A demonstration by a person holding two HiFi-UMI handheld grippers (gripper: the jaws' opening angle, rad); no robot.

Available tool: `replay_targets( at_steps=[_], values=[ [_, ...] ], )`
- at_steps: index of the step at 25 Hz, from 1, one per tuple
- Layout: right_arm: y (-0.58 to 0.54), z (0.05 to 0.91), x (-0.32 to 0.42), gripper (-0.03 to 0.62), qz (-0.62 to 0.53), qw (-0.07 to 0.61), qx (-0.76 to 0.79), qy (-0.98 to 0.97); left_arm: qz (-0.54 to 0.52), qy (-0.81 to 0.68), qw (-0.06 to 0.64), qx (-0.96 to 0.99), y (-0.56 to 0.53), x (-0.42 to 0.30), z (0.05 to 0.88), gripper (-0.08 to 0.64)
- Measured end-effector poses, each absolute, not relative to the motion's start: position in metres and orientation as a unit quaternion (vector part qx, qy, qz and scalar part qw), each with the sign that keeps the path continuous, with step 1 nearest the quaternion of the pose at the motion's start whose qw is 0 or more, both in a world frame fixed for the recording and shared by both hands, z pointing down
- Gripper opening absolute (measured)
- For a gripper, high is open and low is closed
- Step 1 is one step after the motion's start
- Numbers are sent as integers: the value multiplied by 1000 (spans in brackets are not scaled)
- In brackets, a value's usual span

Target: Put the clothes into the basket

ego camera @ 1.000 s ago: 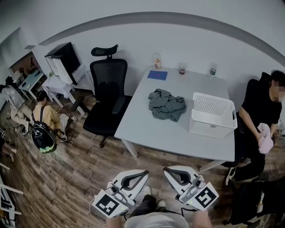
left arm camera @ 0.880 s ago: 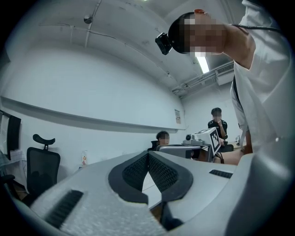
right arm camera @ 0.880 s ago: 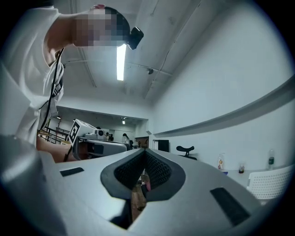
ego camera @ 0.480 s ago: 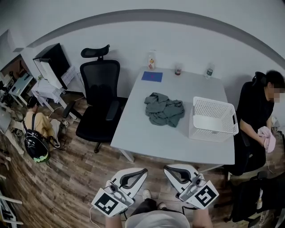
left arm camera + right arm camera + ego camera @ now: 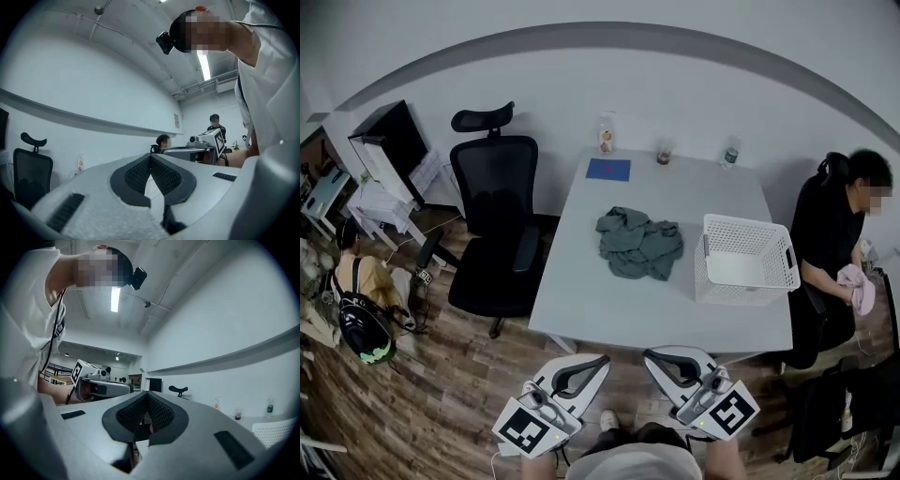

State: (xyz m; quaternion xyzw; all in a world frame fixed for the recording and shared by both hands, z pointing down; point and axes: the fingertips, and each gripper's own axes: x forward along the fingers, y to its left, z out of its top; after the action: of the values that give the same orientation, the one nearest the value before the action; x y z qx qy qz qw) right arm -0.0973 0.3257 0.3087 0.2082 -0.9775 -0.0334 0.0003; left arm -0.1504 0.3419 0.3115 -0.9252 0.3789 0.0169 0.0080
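Note:
A crumpled grey garment (image 5: 637, 245) lies in the middle of the white table (image 5: 600, 309). To its right stands a white lattice basket (image 5: 745, 261), which looks empty; its corner also shows in the right gripper view (image 5: 277, 429). Both grippers hang side by side short of the table's near edge, over the wooden floor. My left gripper (image 5: 606, 361) (image 5: 151, 157) is shut with nothing in it. My right gripper (image 5: 648, 355) (image 5: 147, 393) is shut and empty too. Both point level toward the table.
A black office chair (image 5: 492, 220) stands at the table's left side. A person in black (image 5: 834, 234) sits at the right with a pink cloth (image 5: 861, 287). Bottles (image 5: 606, 136) and a blue sheet (image 5: 607, 170) are at the far edge. A crouching person with a backpack (image 5: 364, 330) is at far left.
The table, chair and basket have slid left and nearer in the head view as I step toward the table. Both grippers stay shut and keep their places in the view.

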Motion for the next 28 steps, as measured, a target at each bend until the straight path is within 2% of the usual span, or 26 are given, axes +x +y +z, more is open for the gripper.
replay_targets(
  at_steps=[2,5,8,12,16,28],
  values=[
    [320,310,-99,5,-34,2,214,-976,0,367,30,-930,336,-153,314,2],
    [306,313,-98,5,-30,11,221,-975,25,377,-6,-926,321,-155,315,2],
    [290,317,-95,5,-25,15,226,-974,26,375,-12,-927,305,-153,318,2],
    [267,318,-92,5,-25,8,222,-975,-2,362,23,-932,283,-146,325,3],
    [240,325,-85,4,-22,8,212,-977,13,380,-20,-925,255,-142,332,3],
    [175,327,-71,5,-13,-3,177,-984,11,408,-20,-913,186,-131,330,2]
  ],
)
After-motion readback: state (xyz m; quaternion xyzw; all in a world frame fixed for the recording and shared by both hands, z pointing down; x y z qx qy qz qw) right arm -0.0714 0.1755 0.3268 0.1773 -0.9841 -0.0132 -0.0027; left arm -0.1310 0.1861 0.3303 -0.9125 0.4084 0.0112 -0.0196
